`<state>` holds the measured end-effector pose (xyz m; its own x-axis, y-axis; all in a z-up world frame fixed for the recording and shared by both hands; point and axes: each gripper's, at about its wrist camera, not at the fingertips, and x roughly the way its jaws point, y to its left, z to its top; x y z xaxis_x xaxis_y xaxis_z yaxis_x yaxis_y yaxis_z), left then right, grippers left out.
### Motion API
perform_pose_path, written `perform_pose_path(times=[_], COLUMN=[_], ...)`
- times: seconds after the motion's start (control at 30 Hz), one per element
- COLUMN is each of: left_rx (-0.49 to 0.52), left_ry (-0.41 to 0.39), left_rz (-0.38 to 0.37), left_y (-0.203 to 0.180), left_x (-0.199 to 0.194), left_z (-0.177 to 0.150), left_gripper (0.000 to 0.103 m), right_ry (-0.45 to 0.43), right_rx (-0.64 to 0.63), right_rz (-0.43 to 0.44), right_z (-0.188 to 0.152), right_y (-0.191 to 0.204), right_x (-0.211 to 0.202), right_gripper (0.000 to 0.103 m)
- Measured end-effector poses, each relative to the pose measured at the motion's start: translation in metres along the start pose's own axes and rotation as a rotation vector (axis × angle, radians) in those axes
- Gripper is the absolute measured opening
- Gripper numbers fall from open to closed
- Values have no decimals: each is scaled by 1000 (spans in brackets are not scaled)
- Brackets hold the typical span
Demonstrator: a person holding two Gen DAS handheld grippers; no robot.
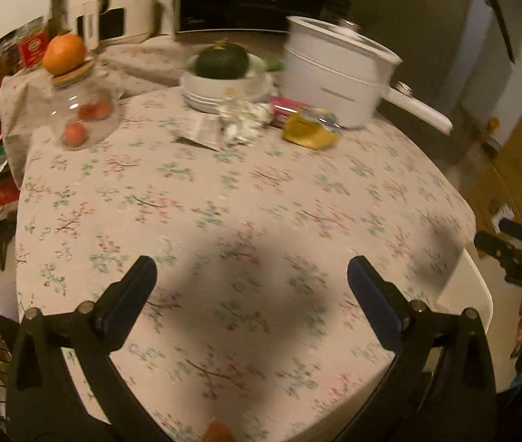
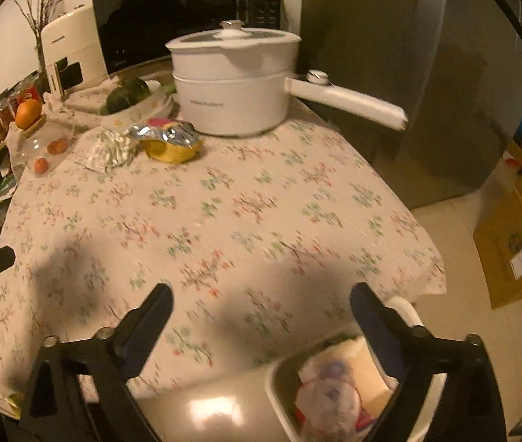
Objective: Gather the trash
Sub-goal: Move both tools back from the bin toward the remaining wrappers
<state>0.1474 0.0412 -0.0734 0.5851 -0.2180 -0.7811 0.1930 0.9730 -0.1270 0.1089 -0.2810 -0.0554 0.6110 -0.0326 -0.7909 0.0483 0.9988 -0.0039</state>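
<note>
Trash lies at the far side of the flowered table (image 1: 224, 191): a yellow wrapper (image 1: 310, 130), a crumpled silver foil wrapper (image 1: 240, 118), a grey packet (image 1: 198, 132) and a pink packet (image 1: 286, 108). The right wrist view shows the yellow wrapper (image 2: 172, 147) and the foil (image 2: 109, 151) too. My left gripper (image 1: 251, 276) is open and empty above the near part of the table. My right gripper (image 2: 261, 304) is open and empty above the table's near edge, over a white bin (image 2: 283, 383) that holds wrappers (image 2: 330, 394).
A white pot (image 1: 334, 70) with a long handle stands at the back right of the table, also seen from the right wrist (image 2: 235, 84). A bowl with a dark squash (image 1: 224, 73), a glass jar (image 1: 84, 114) topped by an orange (image 1: 65, 53), a microwave (image 2: 187, 11), cardboard boxes (image 2: 518, 235).
</note>
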Motion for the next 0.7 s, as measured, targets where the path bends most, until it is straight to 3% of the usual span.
perform_pose_path(times=[0.13, 0.4, 0.6, 0.7], left_rx=[-11, 76, 96, 115], left_ry=[18, 2, -48, -61], left_rz=[21, 36, -42, -108], left_y=[21, 31, 27, 23], left_x=[21, 66, 106, 127], left_z=[14, 60, 99, 116], left_gripper=[103, 103, 102, 97], right_ry=[-10, -3, -31, -50], right_rx=[-25, -94, -154, -159], right_rz=[-2, 43, 49, 70], right_z=[16, 44, 71, 83], right_y=[15, 34, 45, 47], right_x=[12, 45, 78, 92], right_gripper=[103, 103, 103, 103])
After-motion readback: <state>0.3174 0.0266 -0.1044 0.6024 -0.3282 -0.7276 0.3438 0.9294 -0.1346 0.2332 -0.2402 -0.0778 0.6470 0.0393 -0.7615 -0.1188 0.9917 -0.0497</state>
